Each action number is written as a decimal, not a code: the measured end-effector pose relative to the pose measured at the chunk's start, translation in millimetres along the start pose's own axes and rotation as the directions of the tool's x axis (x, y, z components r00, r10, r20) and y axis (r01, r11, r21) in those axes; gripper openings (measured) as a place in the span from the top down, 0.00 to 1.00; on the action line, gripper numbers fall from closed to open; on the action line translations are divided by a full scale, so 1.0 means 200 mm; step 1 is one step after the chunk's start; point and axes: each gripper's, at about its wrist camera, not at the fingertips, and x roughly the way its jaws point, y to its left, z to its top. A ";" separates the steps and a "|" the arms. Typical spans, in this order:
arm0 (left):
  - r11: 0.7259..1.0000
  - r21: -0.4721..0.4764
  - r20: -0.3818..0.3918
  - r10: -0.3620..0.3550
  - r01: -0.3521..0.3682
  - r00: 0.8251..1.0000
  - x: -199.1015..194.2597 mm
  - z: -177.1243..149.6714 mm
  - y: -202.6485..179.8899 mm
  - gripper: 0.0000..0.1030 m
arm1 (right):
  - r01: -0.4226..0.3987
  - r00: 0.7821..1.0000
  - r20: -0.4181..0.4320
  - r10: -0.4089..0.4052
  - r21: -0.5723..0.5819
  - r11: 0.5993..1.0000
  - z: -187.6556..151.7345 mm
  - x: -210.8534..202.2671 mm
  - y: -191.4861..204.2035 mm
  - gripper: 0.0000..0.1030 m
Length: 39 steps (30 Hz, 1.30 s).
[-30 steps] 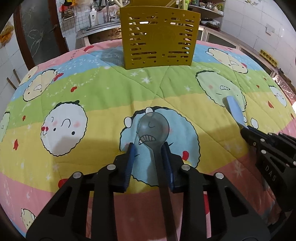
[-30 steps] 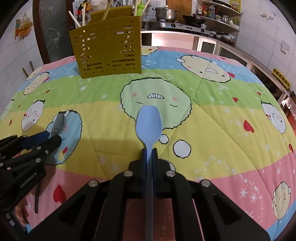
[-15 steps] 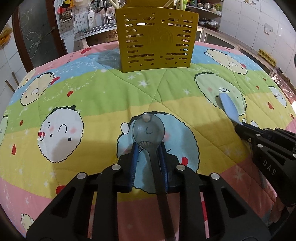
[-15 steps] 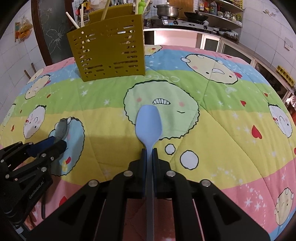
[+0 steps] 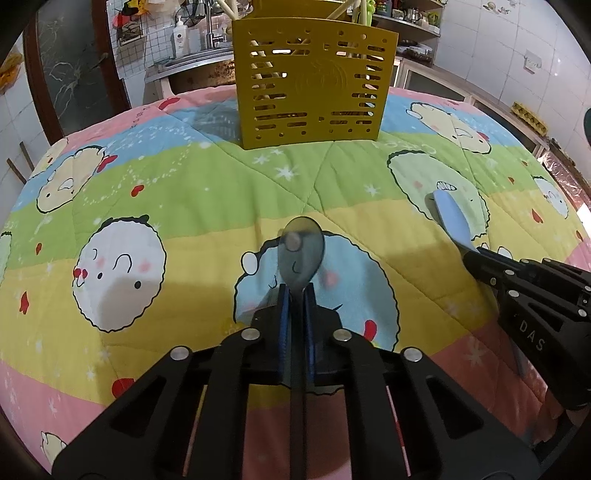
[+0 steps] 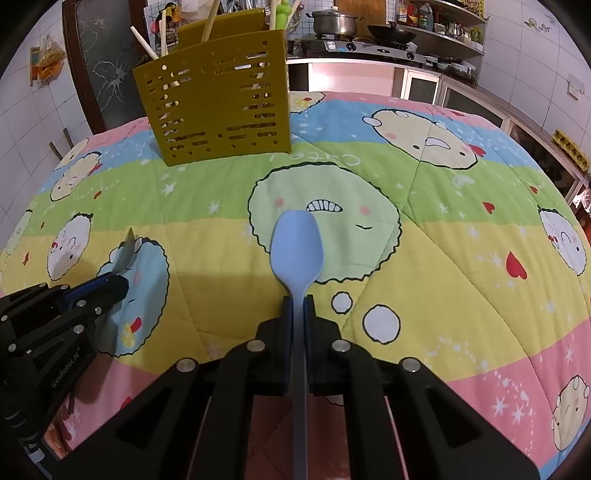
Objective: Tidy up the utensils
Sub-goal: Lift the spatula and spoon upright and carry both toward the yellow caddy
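Cartoon-print quilt [image 5: 184,192] spread over the table, kitchen counter and stove behind. Grey spoon [image 5: 301,251] at frame centre of the left view, bowl forward over a blue cartoon patch, neck clenched between the pads of the left gripper [image 5: 295,295]. Blue spoon [image 6: 297,245] at centre of the right view, grasped at the neck by the right gripper [image 6: 299,304], bowl over a green face. Yellow slotted utensil holder [image 5: 314,92] upright at upper centre, well apart from both spoons, chopsticks [image 6: 210,20] poking out.
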 end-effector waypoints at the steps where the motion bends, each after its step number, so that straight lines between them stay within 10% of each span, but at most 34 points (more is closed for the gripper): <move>1: 1.000 -0.002 0.000 -0.003 0.003 1.000 0.00 0.00 0.00 0.95 | -0.001 1.000 0.001 0.001 0.001 1.000 0.00 0.00 0.00 0.94; 19: 0.996 -0.068 0.124 -0.051 0.059 0.991 -0.18 0.06 0.09 0.98 | -0.094 0.987 0.137 0.082 0.077 0.993 0.02 -0.15 -0.05 0.94; 39: 0.992 -0.112 0.318 -0.019 0.057 0.948 -0.46 0.13 0.21 0.98 | -0.113 0.922 0.377 0.081 0.063 0.992 0.08 -0.42 -0.03 0.94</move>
